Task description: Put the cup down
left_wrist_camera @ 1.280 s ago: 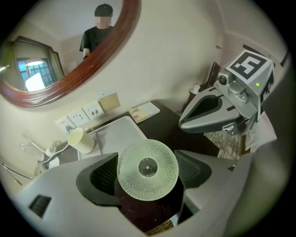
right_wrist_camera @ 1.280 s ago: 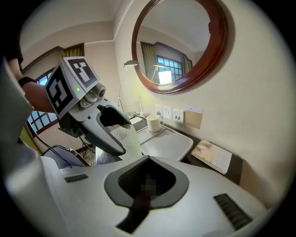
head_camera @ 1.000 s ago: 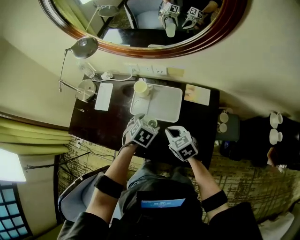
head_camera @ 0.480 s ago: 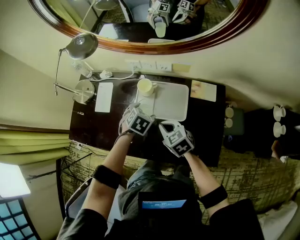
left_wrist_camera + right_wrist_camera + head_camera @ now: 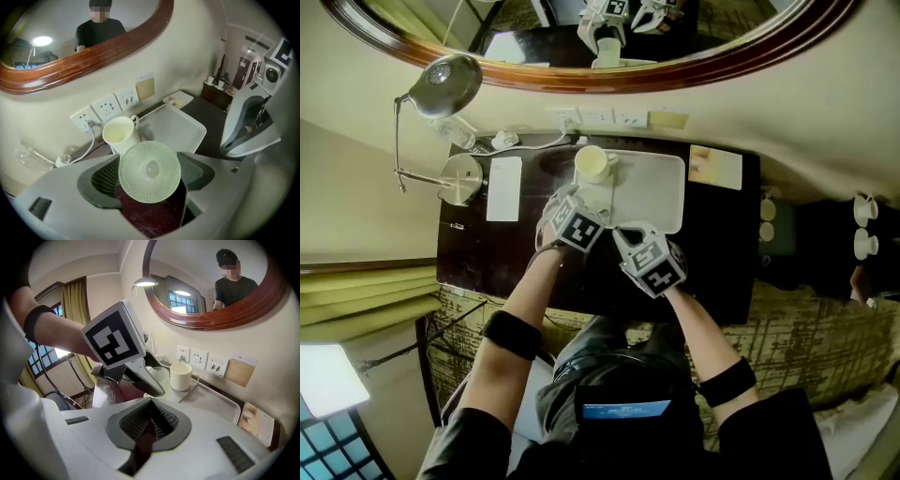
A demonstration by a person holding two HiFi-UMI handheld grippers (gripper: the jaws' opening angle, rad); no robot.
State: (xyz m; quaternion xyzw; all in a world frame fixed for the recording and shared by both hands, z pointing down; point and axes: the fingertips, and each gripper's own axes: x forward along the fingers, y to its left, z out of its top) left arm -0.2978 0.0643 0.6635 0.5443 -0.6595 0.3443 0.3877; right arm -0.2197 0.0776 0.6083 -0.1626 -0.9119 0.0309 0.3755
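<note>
The left claw [image 5: 149, 177], pitched steeply down at the smooth white tray's [image 5: 654, 192] near-left corner, clamped a round, pebbled glass cup [image 5: 149, 168]. The right claw [image 5: 149, 425], just before the tray, was closed and empty.

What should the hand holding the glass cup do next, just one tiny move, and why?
Probably lower the glass cup gently onto the white tray, on the near side of the mug. The left fingers clamp the cup, it does not look set down yet, and that bit of tray looks bare.
</note>
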